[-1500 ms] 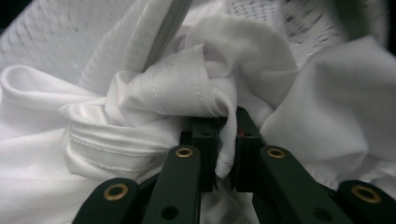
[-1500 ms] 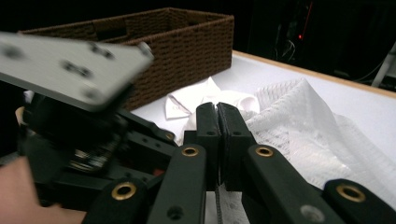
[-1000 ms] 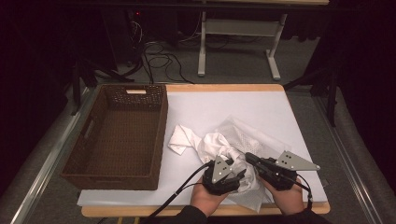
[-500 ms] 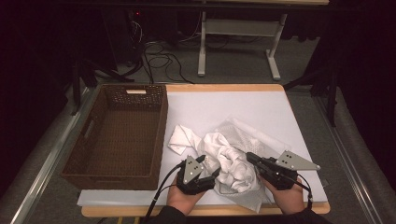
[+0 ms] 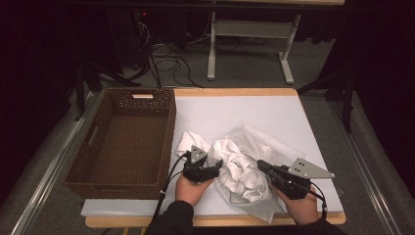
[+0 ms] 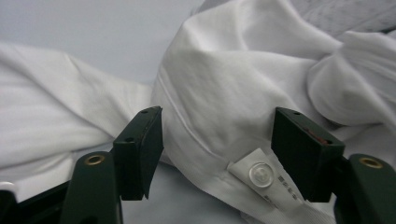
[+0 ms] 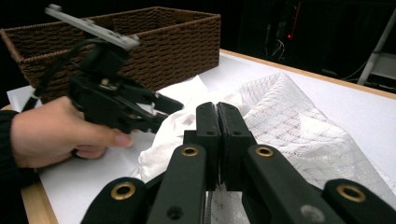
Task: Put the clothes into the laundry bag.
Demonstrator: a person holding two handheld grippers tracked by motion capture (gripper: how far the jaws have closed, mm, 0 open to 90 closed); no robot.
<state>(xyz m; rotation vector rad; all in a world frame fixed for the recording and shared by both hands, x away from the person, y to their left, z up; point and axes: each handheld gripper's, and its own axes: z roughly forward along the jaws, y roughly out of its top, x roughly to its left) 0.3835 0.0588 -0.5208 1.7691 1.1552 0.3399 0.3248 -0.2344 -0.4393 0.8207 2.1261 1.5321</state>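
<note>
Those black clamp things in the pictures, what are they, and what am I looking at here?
They are hand-held grippers: a person holds one in each hand. The high view looks down on the table; the other two come from cameras riding on each gripper. On the table sit a brown wicker basket, a crumpled white garment and a white mesh bag. The left gripper has open jaws either side of a fold of the garment, not pressing it. The right gripper is shut at the cloth; what it pinches, if anything, is unclear.

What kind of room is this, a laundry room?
Probably a lab or workshop rather than a laundry: loose cables lie on the dark floor behind the table, and a person's hands work handheld grippers on white clothes beside a wicker basket.
</note>
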